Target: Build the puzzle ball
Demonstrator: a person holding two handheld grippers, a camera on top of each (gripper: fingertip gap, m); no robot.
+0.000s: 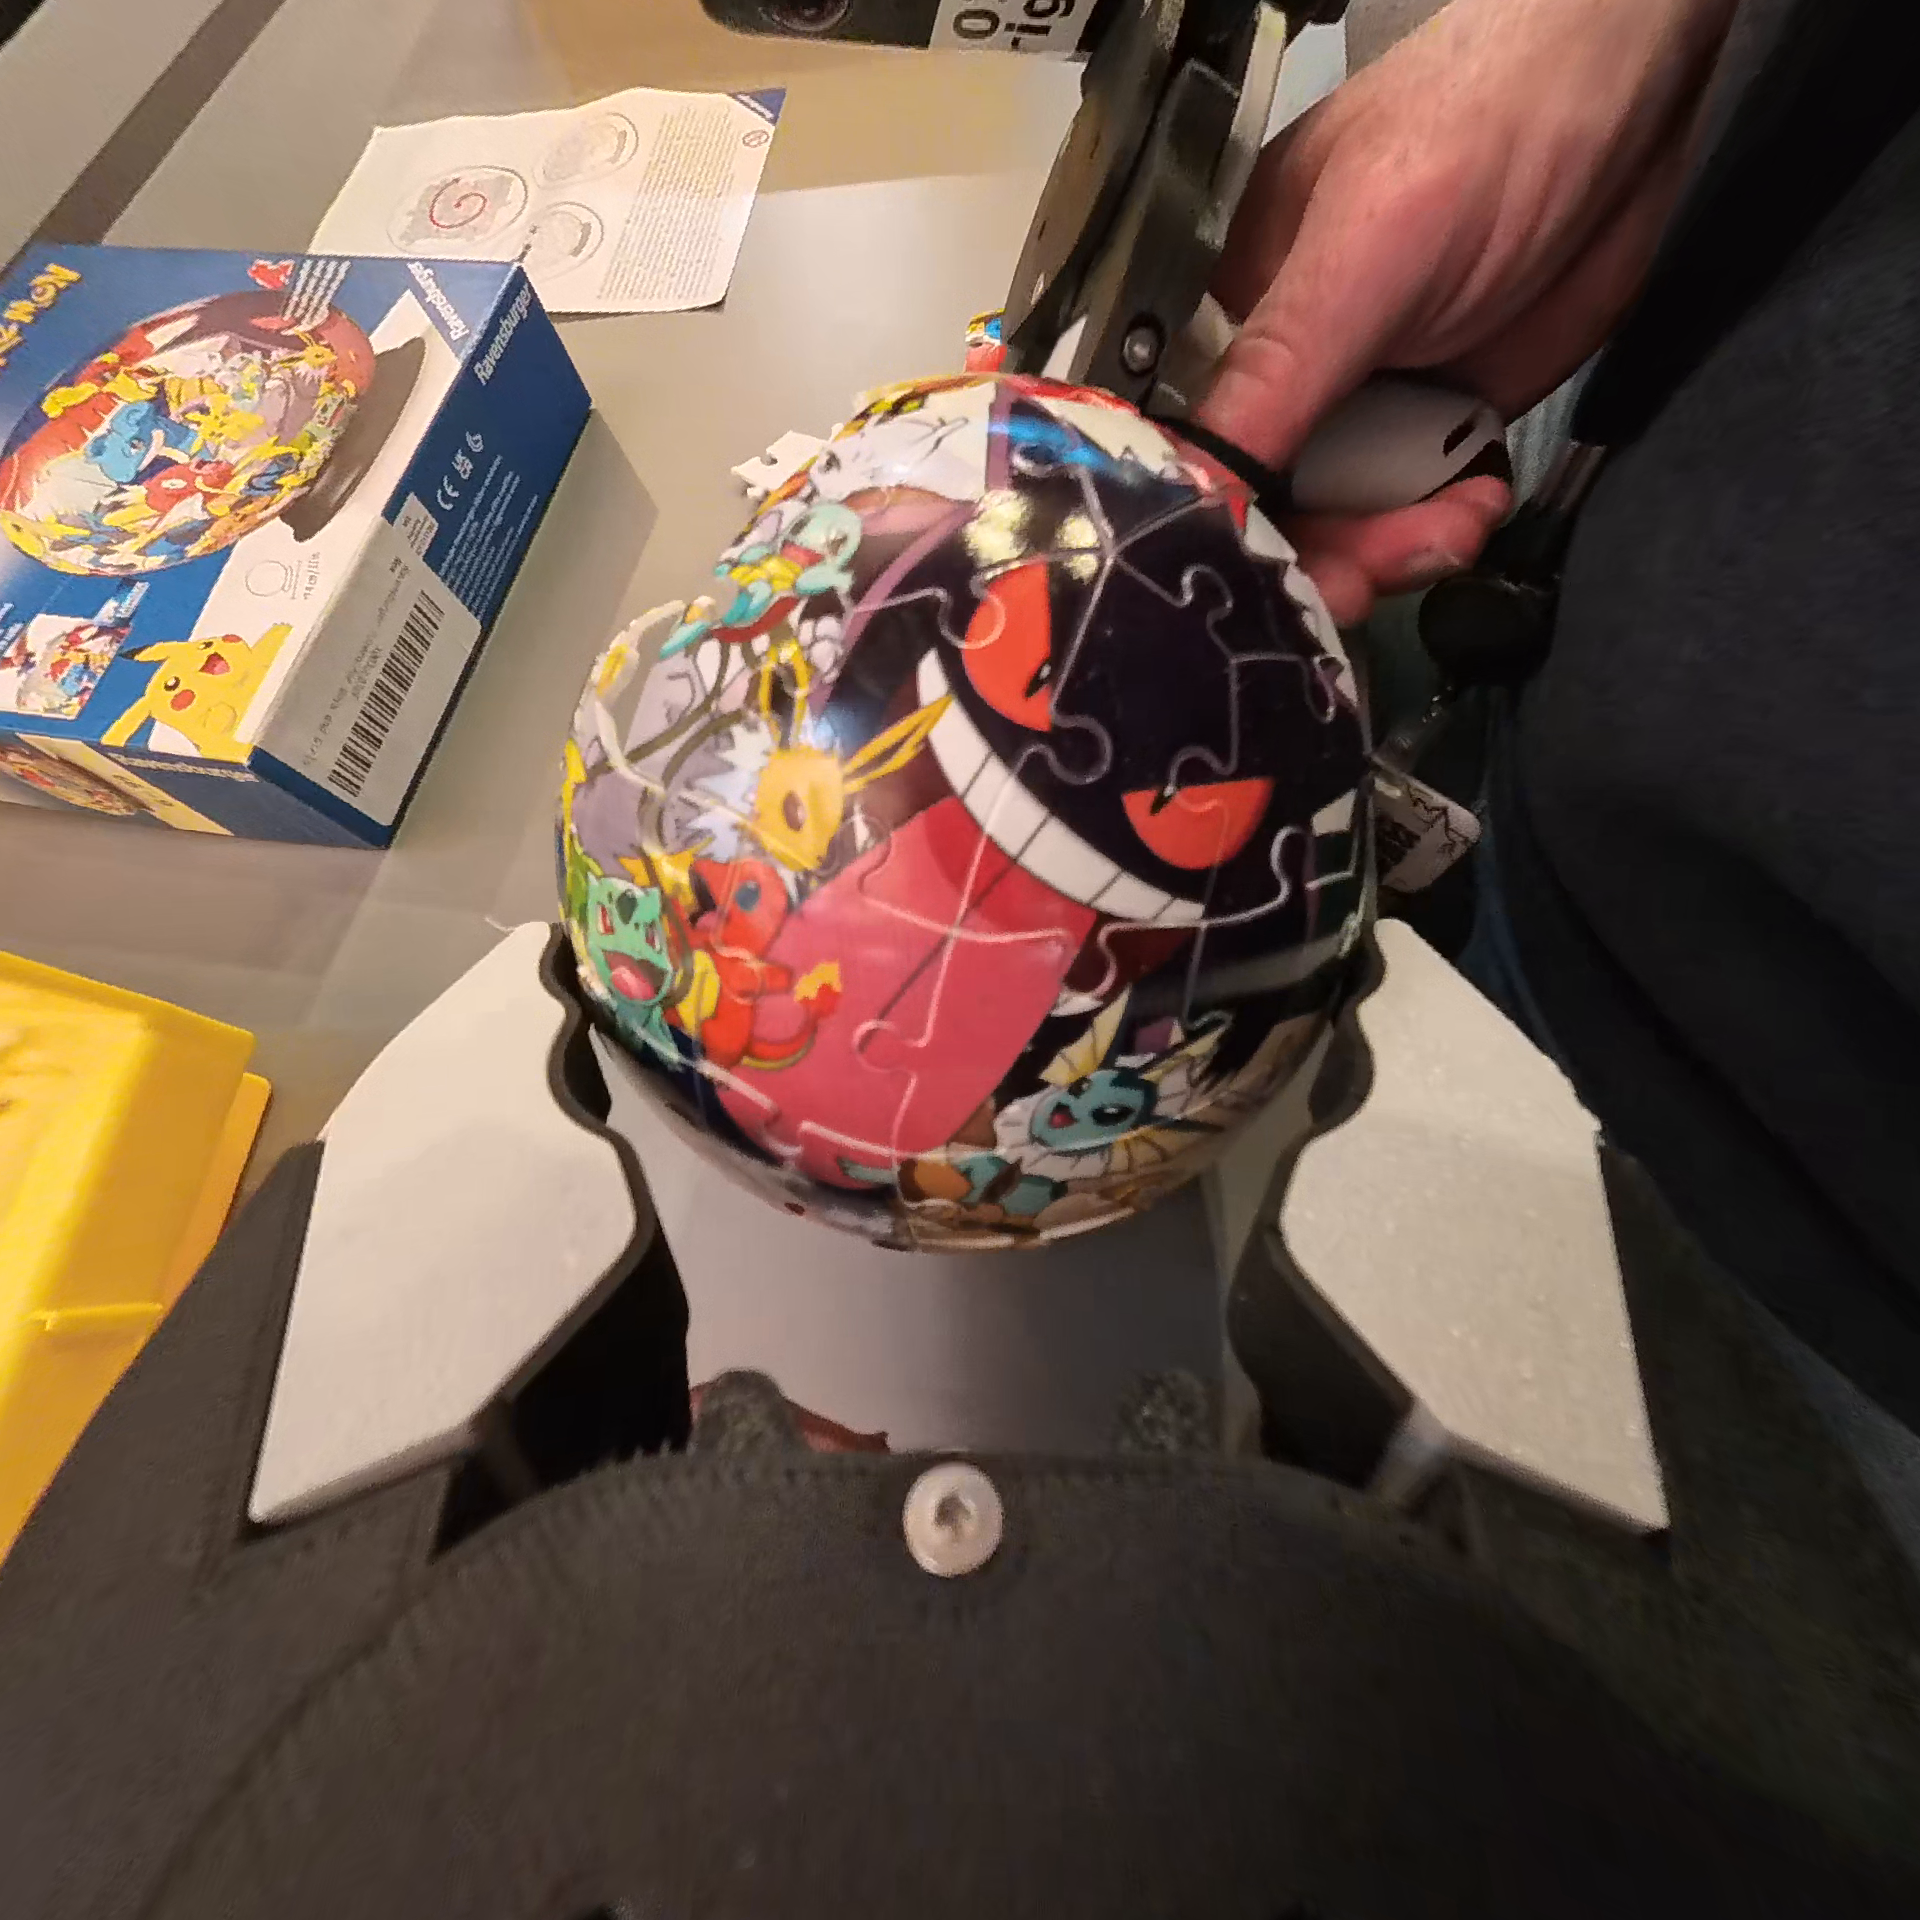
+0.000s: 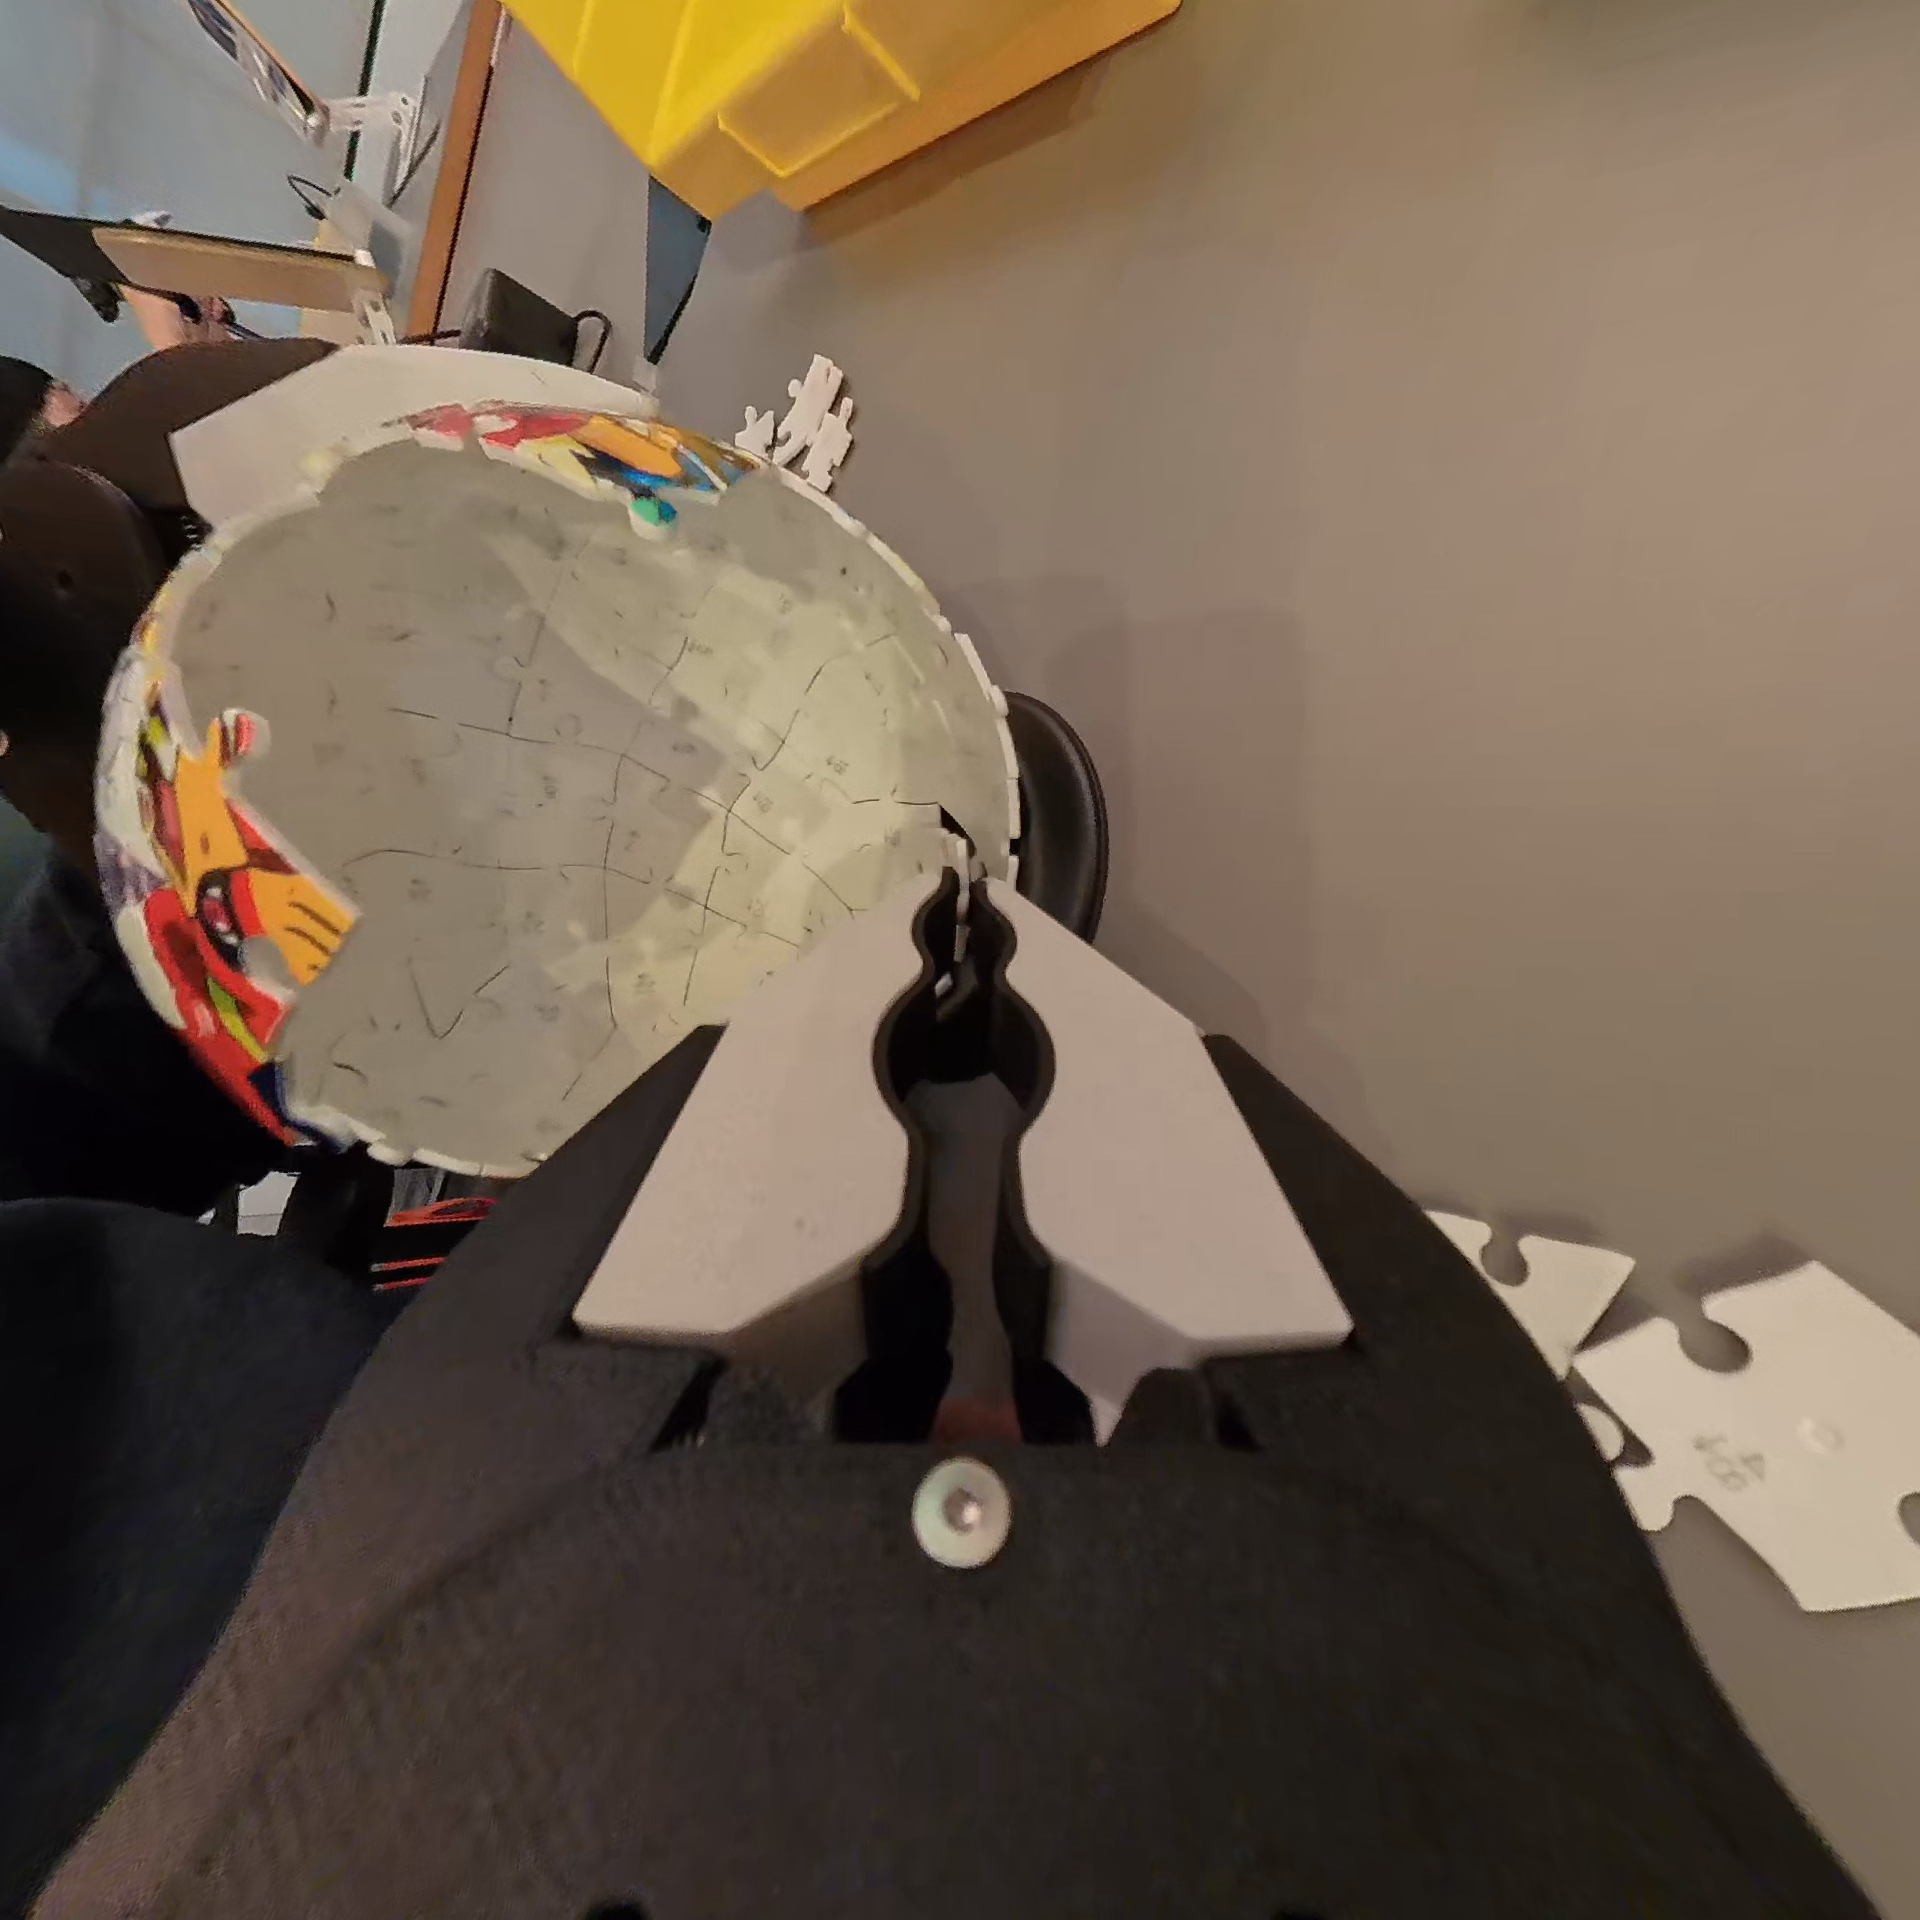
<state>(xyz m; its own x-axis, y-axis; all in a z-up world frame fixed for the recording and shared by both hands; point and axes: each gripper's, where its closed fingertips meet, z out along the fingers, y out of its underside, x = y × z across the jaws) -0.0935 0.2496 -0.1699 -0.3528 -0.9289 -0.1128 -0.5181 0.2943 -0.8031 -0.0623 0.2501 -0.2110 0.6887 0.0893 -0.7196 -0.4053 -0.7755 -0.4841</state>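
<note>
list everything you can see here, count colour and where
puzzle ball: one, multicoloured, part built, open side white inside, held between both grippers
loose puzzle pieces: at least two, white side up, on grey table
puzzle box: one, blue, on table left of ball
instruction sheet: one, white, behind box
bin: one, yellow, table edge
black round stand: one, behind ball
left gripper: white fingers astride ball
right gripper: pinching ball's rim
hand: one, holding right gripper

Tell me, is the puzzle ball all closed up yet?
No, the puzzle ball is open on one side. The right wrist view looks through a big gap into its hollow grey inside, and loose pieces lie on the table.
</note>
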